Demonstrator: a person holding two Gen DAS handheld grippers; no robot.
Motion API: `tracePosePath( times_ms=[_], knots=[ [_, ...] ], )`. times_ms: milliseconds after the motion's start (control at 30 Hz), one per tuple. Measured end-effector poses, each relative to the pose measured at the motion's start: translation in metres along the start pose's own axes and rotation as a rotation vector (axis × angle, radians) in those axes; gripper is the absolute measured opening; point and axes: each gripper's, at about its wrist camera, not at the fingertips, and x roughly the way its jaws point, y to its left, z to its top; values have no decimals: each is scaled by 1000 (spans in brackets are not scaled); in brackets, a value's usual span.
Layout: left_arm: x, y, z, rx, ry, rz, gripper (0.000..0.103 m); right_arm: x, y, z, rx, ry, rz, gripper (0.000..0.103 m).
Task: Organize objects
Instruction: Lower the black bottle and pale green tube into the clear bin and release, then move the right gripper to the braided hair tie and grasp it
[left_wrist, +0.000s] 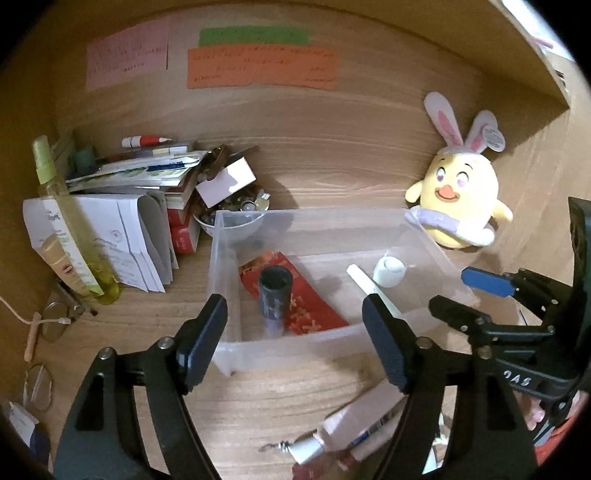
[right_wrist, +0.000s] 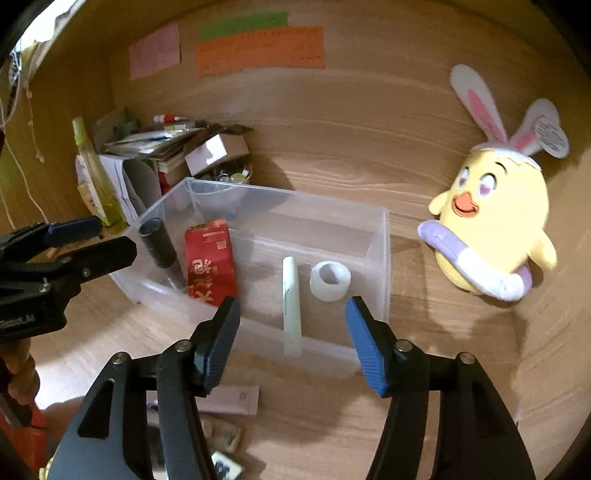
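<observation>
Fingers (left_wrist: 384, 347) of both grippers spread, gripping nothing, above clear bin (left_wrist: 436, 247) on counter (left_wrist: 332, 170); inside: red packet (right_wrist: 210, 258) with gold characters, dark tube (right_wrist: 159, 243), white stick (right_wrist: 291, 295); wall notes unreadable

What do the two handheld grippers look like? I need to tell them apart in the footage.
Both are black scissor-link frames with silver pivot pins. The left gripper has two black ribbed pads; the right gripper has one black and one blue pad. White lettering marks each body.

2 wrist fisheyes, angled down, close; both share clear bin (left_wrist: 325, 229) (right_wrist: 384, 258).
</observation>
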Motion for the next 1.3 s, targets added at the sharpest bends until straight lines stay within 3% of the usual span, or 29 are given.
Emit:
tracePosePath(
  times_ms=[167, 733, 1100, 1267, 1300],
  knots=[
    [-12, -3, -12, 8, -2, -2, 86, -18, -2, -16, 20, -11, 22, 57],
    [1, 15, -76, 1, 150, -19, 87, -31, 5, -76, 70, 51, 95, 57],
    [9, 16, -105, 19, 215, -48, 69, -35, 11, -115, 65, 127, 123, 57],
    [16, 17, -109, -3, 242, -72, 65, -35, 22, -123, 26, 149, 147, 45],
    [17, 17, -109, -5, 244, -78, 63, -34, 23, -125, 18, 157, 147, 37]
  ],
)
